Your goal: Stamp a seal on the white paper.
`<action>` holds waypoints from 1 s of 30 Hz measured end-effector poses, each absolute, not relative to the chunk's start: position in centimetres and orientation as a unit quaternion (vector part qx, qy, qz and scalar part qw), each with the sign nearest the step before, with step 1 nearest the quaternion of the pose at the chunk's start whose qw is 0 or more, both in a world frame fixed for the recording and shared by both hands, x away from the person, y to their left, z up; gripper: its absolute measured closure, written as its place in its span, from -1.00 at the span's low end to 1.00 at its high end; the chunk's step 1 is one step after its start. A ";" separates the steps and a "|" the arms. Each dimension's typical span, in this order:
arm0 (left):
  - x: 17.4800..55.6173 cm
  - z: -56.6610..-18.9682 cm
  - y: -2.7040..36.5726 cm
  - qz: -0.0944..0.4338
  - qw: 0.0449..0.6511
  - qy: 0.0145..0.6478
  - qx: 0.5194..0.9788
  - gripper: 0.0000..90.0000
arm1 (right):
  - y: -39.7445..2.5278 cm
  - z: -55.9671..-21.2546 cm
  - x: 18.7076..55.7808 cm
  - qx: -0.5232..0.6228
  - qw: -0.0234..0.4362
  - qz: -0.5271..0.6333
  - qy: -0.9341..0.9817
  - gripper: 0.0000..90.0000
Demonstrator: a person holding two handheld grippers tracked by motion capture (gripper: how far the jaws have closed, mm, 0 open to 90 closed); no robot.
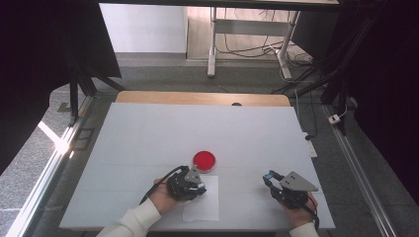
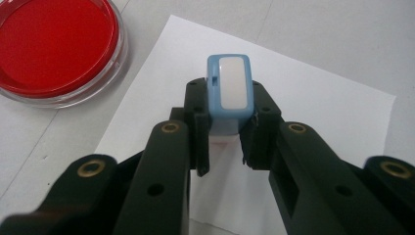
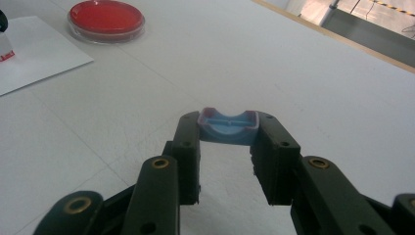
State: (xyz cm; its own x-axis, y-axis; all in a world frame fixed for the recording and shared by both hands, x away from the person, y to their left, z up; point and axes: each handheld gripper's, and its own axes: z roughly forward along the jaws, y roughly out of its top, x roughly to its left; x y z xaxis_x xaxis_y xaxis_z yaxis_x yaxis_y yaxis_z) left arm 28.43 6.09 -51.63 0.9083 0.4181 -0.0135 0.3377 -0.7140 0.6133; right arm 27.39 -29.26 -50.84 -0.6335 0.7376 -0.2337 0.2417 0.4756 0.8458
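Stamp [image 2: 229, 93], blue body with a white panel on top: clamped between the jaws of your left gripper [image 2: 226, 147], standing upright over the sheet of white paper [image 2: 318, 112]. A trace of red shows at its lower end just above the paper; whether it touches the sheet cannot be told. In the high view your left gripper [image 1: 199, 186] sits at the near middle of the table [image 1: 148, 133], over the left edge of the paper [image 1: 205, 207].

Ink pad [image 2: 54, 46], round, red, in a clear rim: rests on the table just beyond the far left corner of the paper. In the high view the ink pad [image 1: 204, 160] lies just beyond your left gripper, apart from it.

Cap [image 3: 228, 128], blue, shallow, open side up with a reddish rim: gripped between the jaws of your right gripper [image 3: 227, 161], jaws set fairly wide on it, held low over the bare table. In the high view your right gripper [image 1: 271, 179] is at the near right, well apart from the paper.

Paper, one sheet, lies flat at the near edge of the table between your two hands, nearer the left.
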 end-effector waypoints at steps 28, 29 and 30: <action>28.5 -51.0 6.9 0.050 0.360 0.212 0.907 0.68 | -29.3 -50.9 27.4 0.305 0.299 0.411 0.805 0.43; 28.6 -50.7 7.1 0.050 0.368 0.216 0.903 0.68 | -29.3 -50.9 27.4 0.305 0.299 0.411 0.805 0.43; 28.6 -50.5 7.4 0.050 0.378 0.222 0.897 0.68 | -29.3 -50.9 27.4 0.305 0.299 0.411 0.805 0.43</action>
